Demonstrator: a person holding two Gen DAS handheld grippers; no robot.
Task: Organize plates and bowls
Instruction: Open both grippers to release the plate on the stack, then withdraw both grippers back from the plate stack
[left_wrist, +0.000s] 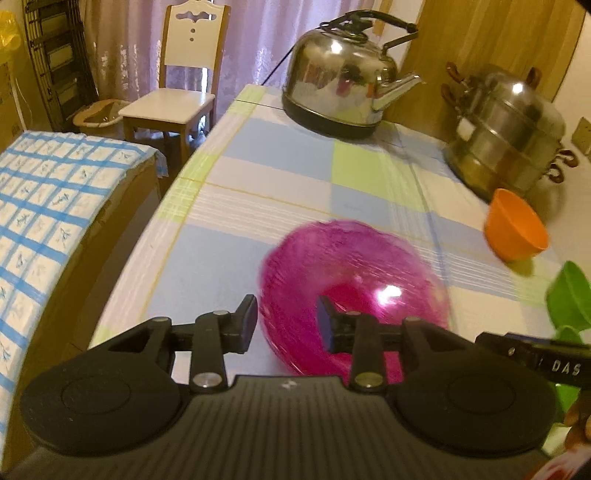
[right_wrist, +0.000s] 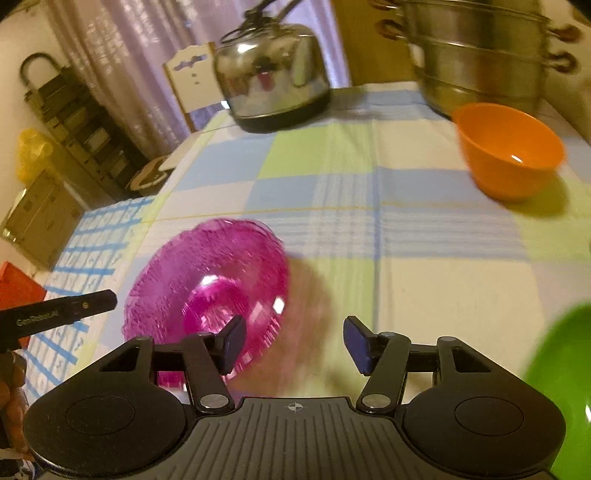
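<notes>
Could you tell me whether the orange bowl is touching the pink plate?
Apart. The right wrist view shows a broad stretch of bare checked tablecloth between the pink plate and the orange bowl.

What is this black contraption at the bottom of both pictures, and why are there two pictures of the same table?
No robot here: a person holds a two-finger gripper in each hand, and each carries a wide-angle camera looking along its fingers. One picture comes from the left gripper, the other from the right gripper. Both stand open and hold nothing. On the checked tablecloth lie a pink see-through plate, just ahead of both grippers, an orange bowl farther back and a green bowl at the right edge. Behind stand a steel kettle and a stacked steel steamer pot. The pictures are blurred in places.
</notes>
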